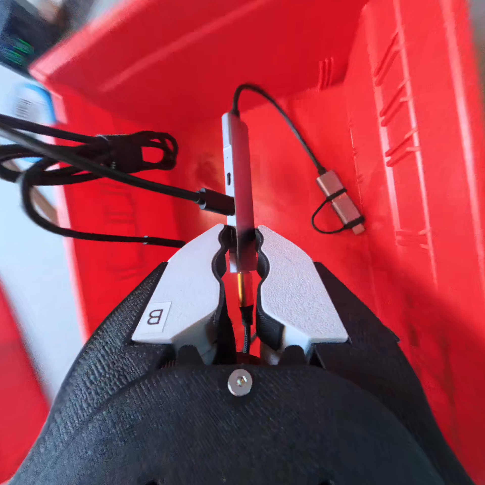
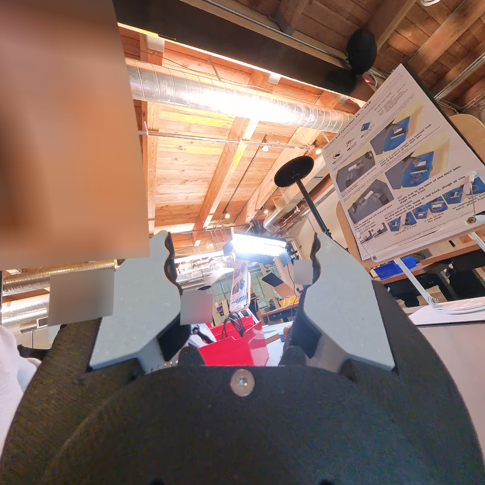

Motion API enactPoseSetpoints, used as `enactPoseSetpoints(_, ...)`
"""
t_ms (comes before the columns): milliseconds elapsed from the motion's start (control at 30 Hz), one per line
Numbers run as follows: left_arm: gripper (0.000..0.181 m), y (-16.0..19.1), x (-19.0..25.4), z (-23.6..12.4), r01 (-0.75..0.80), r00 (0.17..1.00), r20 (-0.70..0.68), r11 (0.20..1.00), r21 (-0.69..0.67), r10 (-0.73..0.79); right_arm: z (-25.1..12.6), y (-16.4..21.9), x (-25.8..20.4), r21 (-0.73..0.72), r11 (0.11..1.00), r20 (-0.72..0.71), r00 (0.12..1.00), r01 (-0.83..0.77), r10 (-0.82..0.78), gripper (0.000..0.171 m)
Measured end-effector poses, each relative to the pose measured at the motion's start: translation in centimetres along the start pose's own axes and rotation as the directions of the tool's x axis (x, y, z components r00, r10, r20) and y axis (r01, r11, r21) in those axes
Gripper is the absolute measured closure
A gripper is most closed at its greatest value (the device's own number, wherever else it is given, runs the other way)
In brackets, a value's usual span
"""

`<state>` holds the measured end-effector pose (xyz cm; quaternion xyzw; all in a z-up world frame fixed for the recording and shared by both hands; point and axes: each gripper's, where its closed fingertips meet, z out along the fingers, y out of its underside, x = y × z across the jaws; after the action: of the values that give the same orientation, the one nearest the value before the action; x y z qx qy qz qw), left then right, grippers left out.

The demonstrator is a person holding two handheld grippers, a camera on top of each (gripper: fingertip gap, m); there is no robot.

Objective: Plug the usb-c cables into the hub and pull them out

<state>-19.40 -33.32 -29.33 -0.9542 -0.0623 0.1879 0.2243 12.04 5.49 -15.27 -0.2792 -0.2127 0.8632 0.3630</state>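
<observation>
- While the left gripper [image 1: 240, 252] reaches into the red plastic bin [image 1: 301, 65], its white jaws are pinched on the near end of the slim grey metal USB hub [image 1: 237, 168], which is held up on edge above the bin floor.
- Black braided USB-C cable, first [image 1: 126, 178]: its black plug [image 1: 216, 202] is seated in the hub's side face, just ahead of the jaws; the slack trails off to the left in a loose bundle.
- Gold-collared plug with braided lead [image 1: 245, 291]: it sits in the hub's near end, between the jaws and behind their tips.
- Open side port [image 1: 228, 179]: empty, just beyond the seated black plug.
- Hub's own thin black tail with grey metal adapter [image 1: 338, 199]: lying on the bin floor to the right, apart from the hub body.
- Handling, judged: the hub looks light, rigid and smooth-sided, so it may slip or twist under a sideways pull. Hold the body across its flat faces; take each cable by its stiff plug shell, never the soft braid, and draw straight along the port.
- Right gripper [image 2: 242, 259]: grey jaws spread wide, holding and touching nothing; it is tilted up toward the timber ceiling [image 2: 196, 162], well away from the hub.
- Printed instruction board on a stand [image 2: 404, 168]: to the right, beside the pale surface [image 2: 451, 341].
</observation>
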Motion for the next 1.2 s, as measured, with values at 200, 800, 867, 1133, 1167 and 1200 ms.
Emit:
enactPoseSetpoints(200,0.163,-4.0,-3.9,-7.8,-0.148,0.887,0.449,0.987,0.059,0.106,0.0,0.0,-0.1,-0.002,1.0,0.003,1.0,0.012,-0.012,0.073)
enactPoseSetpoints(800,0.164,-21.4,8.1,-18.8,-0.404,0.815,0.576,0.775,0.486,0.064,-0.2,0.4,-0.2,-0.032,0.996,-0.007,0.997,0.082,-0.082,0.084)
enactPoseSetpoints(867,0.164,-22.9,11.2,-17.5,-0.359,0.882,0.465,0.737,0.573,0.068,-0.3,0.2,-0.3,-0.03,0.994,-0.002,0.995,0.103,-0.103,0.089)
enactPoseSetpoints(1133,0.163,-26.0,20.5,-9.3,-0.193,0.981,0.153,0.72,0.667,0.122,-0.3,1.0,-1.1,-0.09,0.973,0.034,0.977,0.212,-0.21,0.102)
enactPoseSetpoints(1167,0.163,-25.9,21.0,-8.0,-0.197,0.98,0.16,0.739,0.645,0.121,-0.3,1.4,-1.3,-0.112,0.967,0.045,0.973,0.228,-0.225,0.104)
enactPoseSetpoints(1200,0.163,-25.8,21.4,-6.8,-0.207,0.976,0.181,0.757,0.619,0.119,-0.3,1.8,-1.5,-0.138,0.959,0.058,0.968,0.248,-0.242,0.106)
